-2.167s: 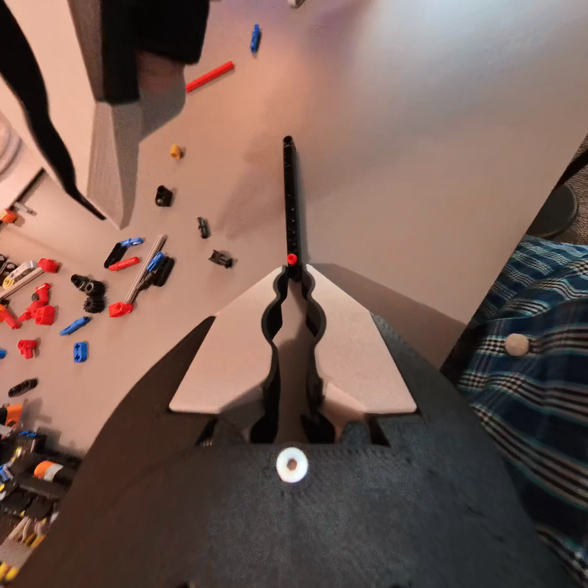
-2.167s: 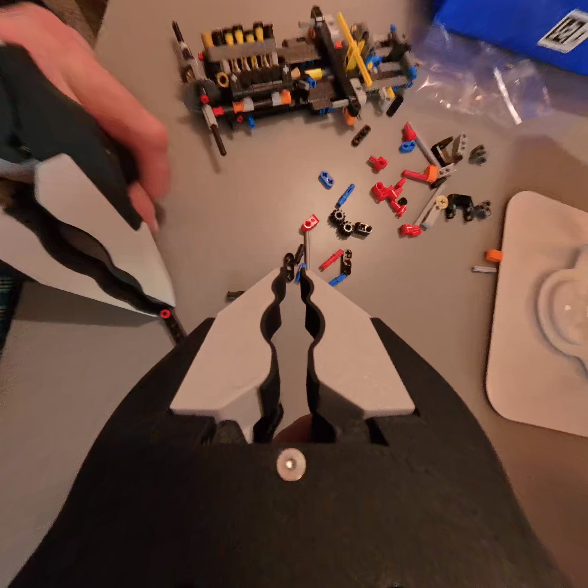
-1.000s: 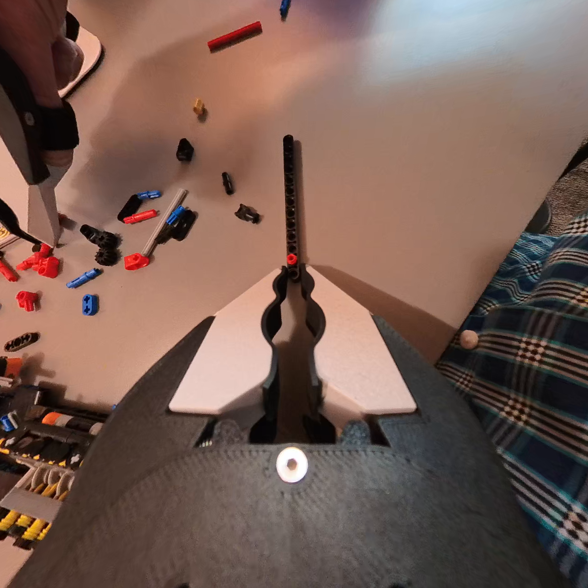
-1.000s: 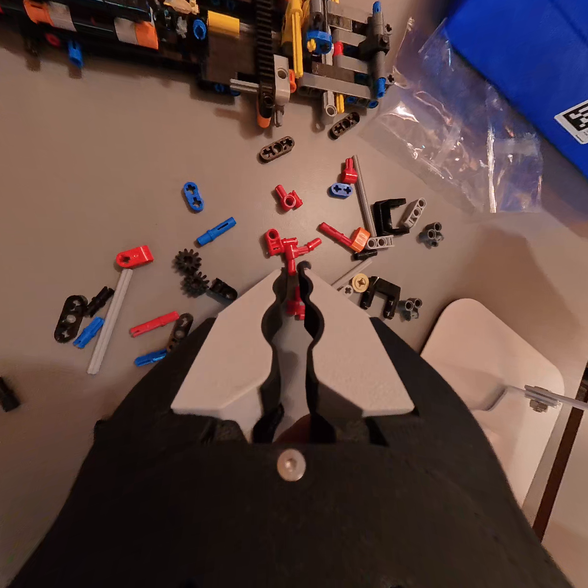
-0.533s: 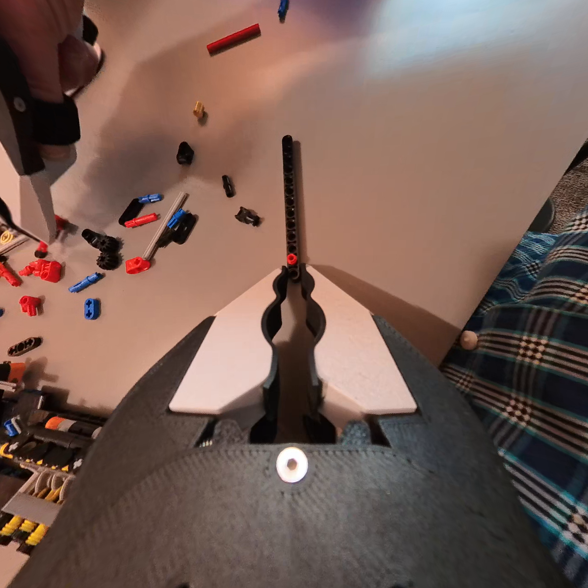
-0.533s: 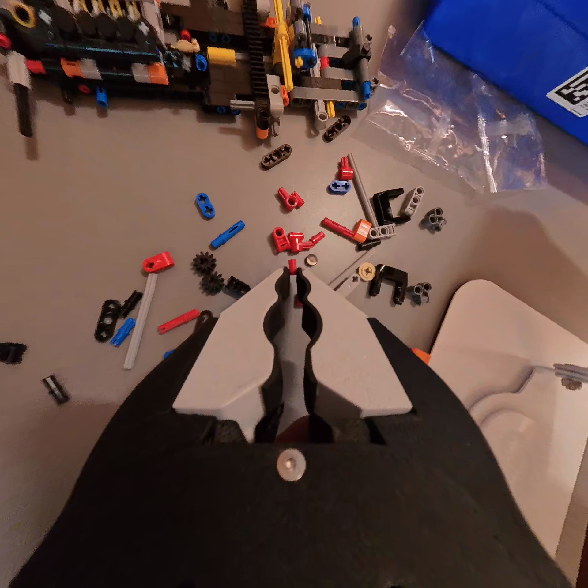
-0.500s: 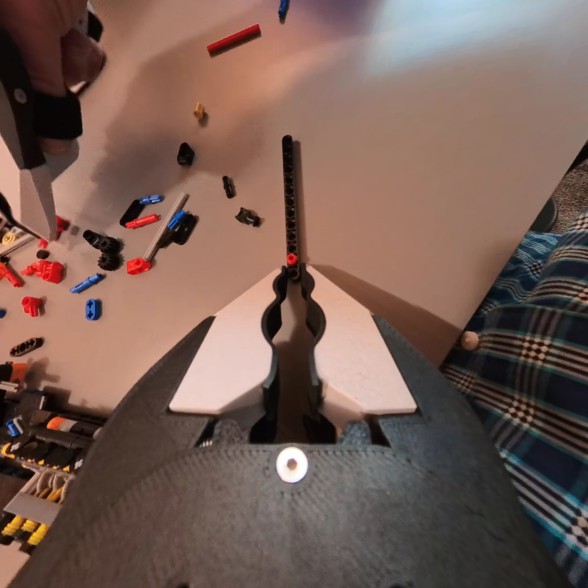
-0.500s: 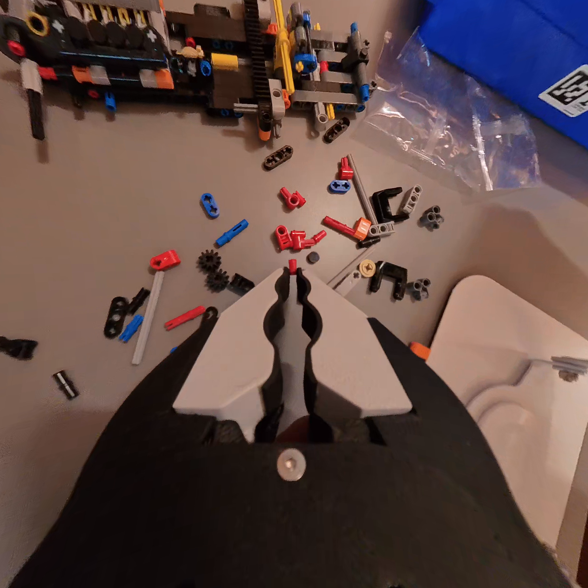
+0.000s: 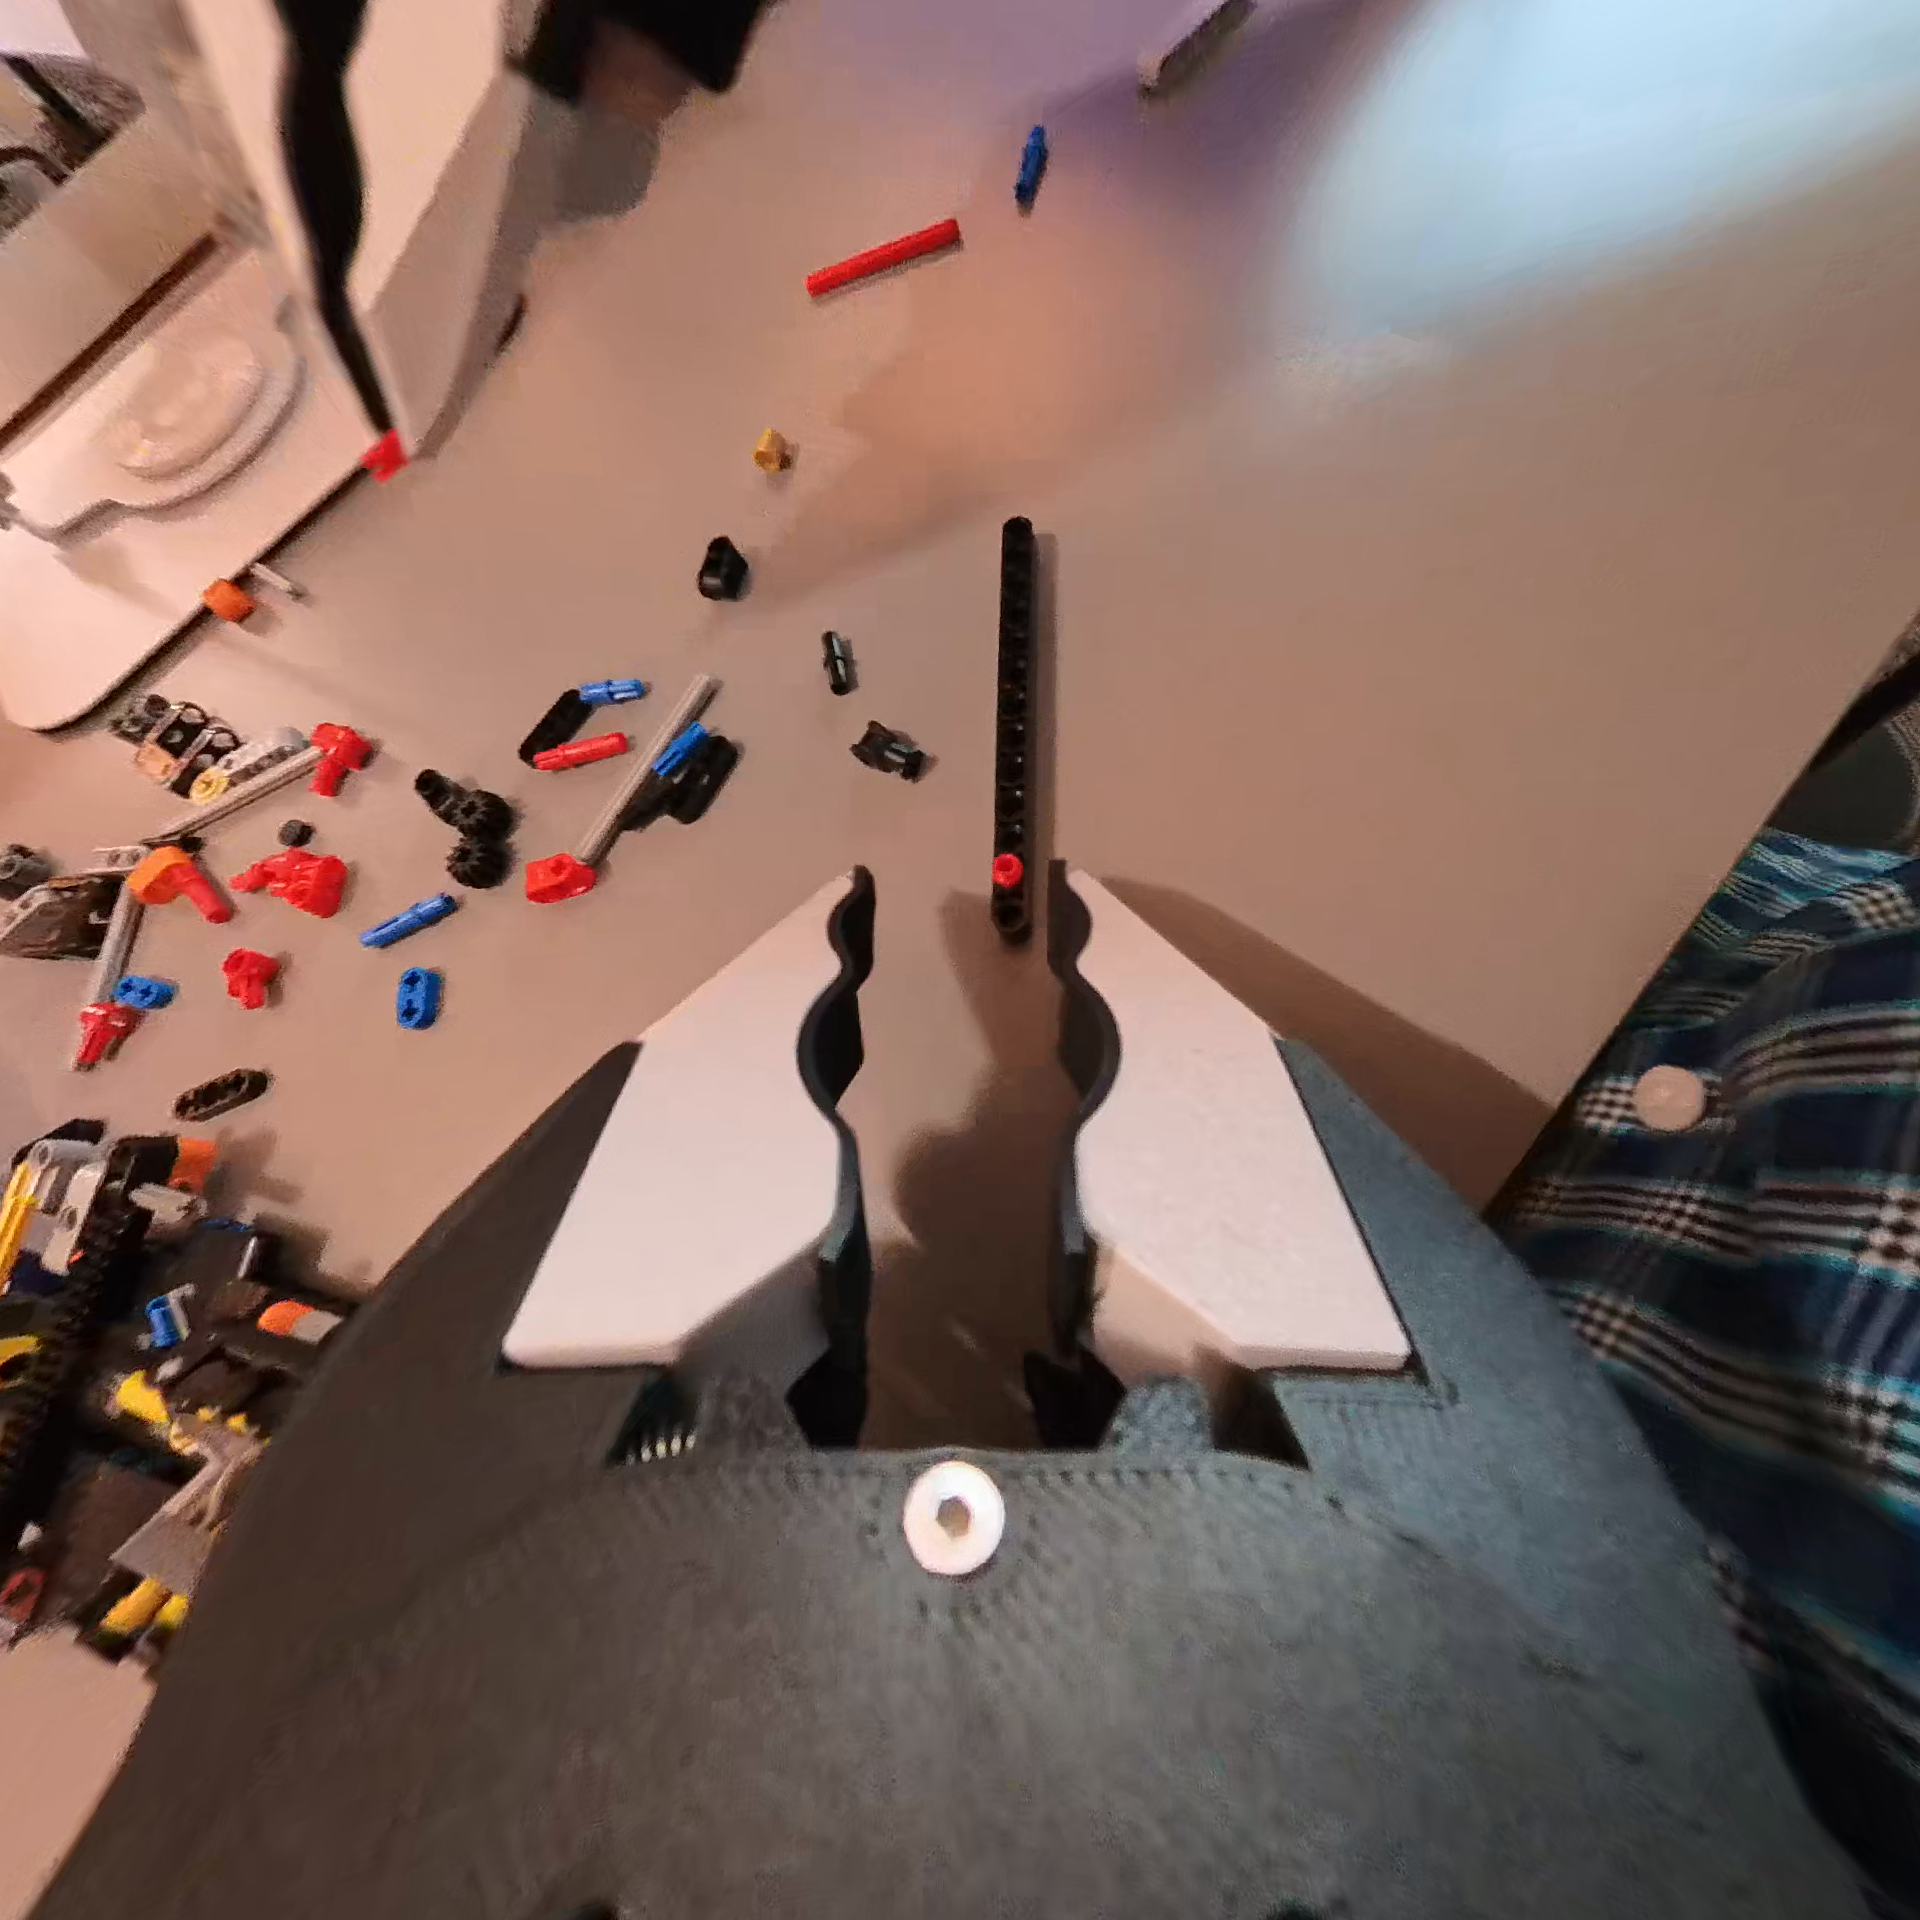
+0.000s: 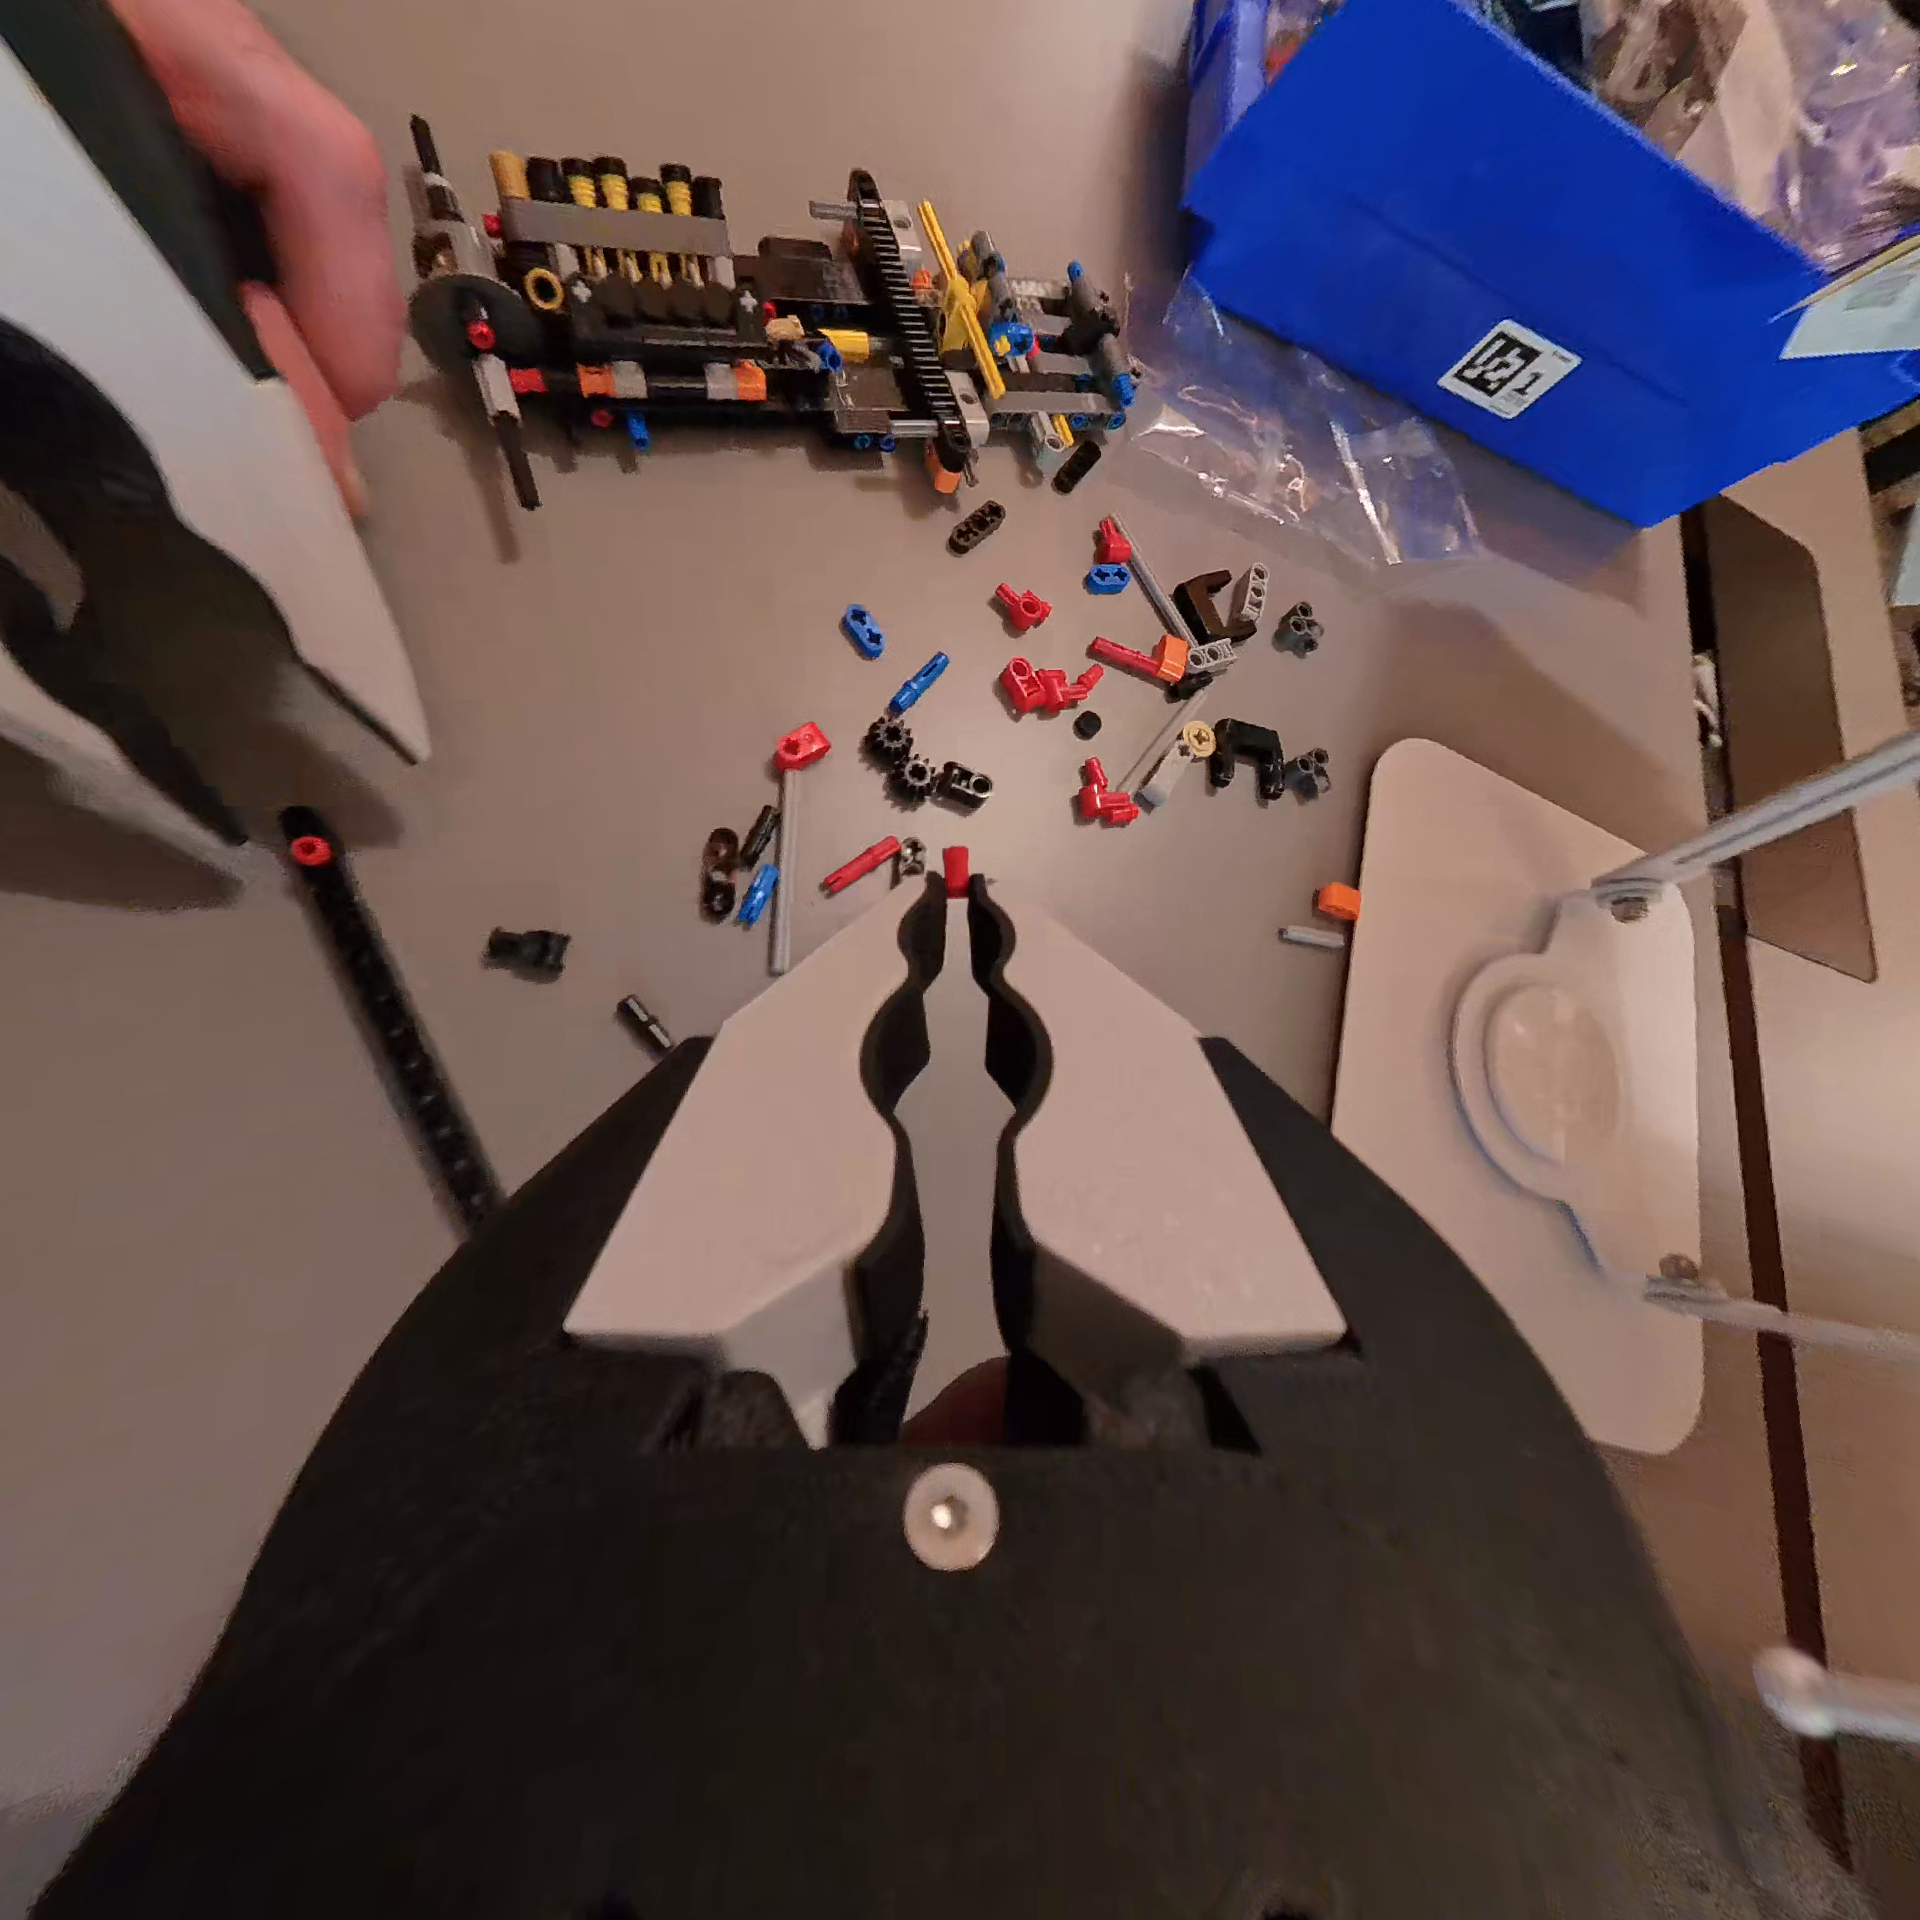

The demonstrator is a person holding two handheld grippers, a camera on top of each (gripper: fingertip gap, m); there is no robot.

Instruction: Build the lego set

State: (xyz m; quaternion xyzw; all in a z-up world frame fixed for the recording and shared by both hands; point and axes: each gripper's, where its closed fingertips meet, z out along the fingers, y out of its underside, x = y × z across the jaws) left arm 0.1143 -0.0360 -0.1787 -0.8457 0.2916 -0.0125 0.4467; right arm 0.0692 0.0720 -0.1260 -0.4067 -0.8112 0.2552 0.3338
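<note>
A long black beam (image 9: 1013, 727) with a red pin (image 9: 1005, 869) in a hole near its close end lies on the table. My left gripper (image 9: 961, 883) is open, and the beam's close end sits between the fingertips, nearer the right one, ungripped. The beam also shows in the right wrist view (image 10: 384, 1018), running out from the left gripper (image 10: 208, 623). My right gripper (image 10: 956, 888) is shut on a small red pin (image 10: 954, 871) above the loose parts. It also shows at the upper left of the left wrist view (image 9: 364, 312).
A partly built model (image 10: 769, 312) lies at the far side. A blue box (image 10: 1507, 260) and a clear bag (image 10: 1278, 447) are at the far right. A white stand base (image 10: 1507, 1091) is on the right. Loose parts (image 10: 1039, 686) lie scattered mid-table. A plaid shirt (image 9: 1766, 1143) borders the table edge. My hands' fingertips stand some 12 cm from each other.
My left gripper has opened and let go of the black beam, which now rests on the table. My right gripper closed on a red pin from the pile and lifted it away.
</note>
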